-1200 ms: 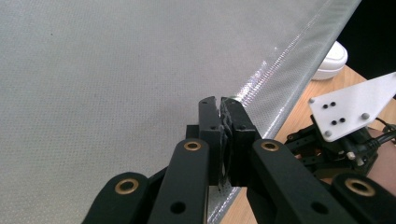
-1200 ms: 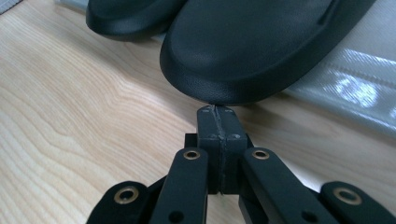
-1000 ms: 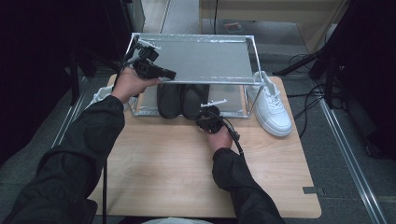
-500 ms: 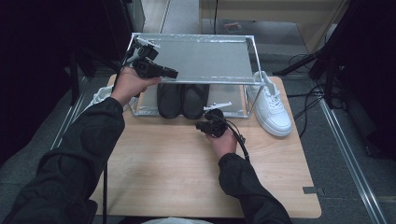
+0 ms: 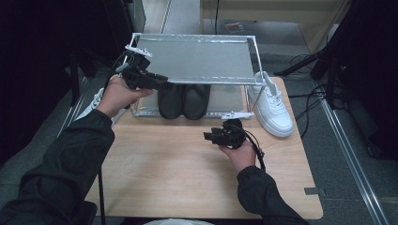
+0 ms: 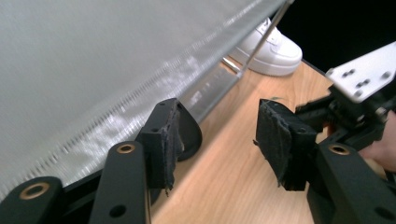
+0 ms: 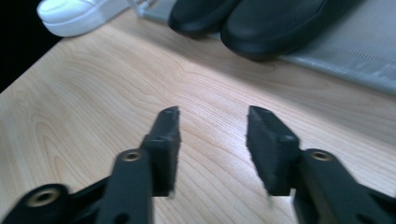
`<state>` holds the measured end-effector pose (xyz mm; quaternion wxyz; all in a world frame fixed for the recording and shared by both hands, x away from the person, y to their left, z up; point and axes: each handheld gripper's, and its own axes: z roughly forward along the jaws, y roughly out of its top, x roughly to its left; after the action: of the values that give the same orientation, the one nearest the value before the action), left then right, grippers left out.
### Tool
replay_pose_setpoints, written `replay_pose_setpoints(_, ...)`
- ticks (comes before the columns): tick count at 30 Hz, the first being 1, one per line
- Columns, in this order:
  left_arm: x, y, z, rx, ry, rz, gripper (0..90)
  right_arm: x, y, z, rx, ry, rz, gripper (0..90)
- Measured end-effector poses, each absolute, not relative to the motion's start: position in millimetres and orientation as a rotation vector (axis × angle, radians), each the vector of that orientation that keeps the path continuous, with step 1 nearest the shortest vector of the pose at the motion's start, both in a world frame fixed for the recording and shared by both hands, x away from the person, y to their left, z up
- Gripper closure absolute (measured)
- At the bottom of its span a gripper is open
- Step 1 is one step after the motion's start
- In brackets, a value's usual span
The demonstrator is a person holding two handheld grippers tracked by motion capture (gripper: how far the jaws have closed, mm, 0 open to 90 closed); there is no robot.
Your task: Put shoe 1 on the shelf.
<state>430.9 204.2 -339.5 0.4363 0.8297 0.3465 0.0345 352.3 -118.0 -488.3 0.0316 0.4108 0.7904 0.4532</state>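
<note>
A metal shoe rack [image 5: 197, 58] with a mesh top shelf stands at the back of the wooden table [image 5: 178, 168]. A pair of black shoes [image 5: 184, 101] sits on its lower shelf. My left gripper [image 5: 162, 85] hovers at the rack's front left corner. Its jaws have just been opening, and nothing is between them [image 6: 217, 126]. My right gripper [image 5: 209, 137] is over the table in front of the rack and points left. Its jaws have also just been opening, with bare wood between them [image 7: 212, 116]. The black shoes [image 7: 261, 18] lie ahead of it.
A white sneaker [image 5: 273, 110] stands on the table to the right of the rack. Another white shoe [image 5: 91, 105] lies at the left, partly hidden by the left hand. Cables run on the floor at the right. The table's near half is bare wood.
The right hand has drawn back from the lower shelf toward the person and to the right, and its jaws have opened. The left gripper's jaws have opened too, and it has shifted slightly.
</note>
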Motion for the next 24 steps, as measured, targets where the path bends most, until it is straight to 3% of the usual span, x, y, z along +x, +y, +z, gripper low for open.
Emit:
replay_pose_setpoints(5, 418, 203, -355, 2.094, 0.864, 0.11, 43.8, 339, -129, -489, 1.236, 2.396, 1.423, 42.2)
replay_pose_setpoints(24, 363, 213, -419, 2.064, 0.881, 0.064, 40.4, 302, -148, -481, 1.16, 2.437, 1.445, 40.3)
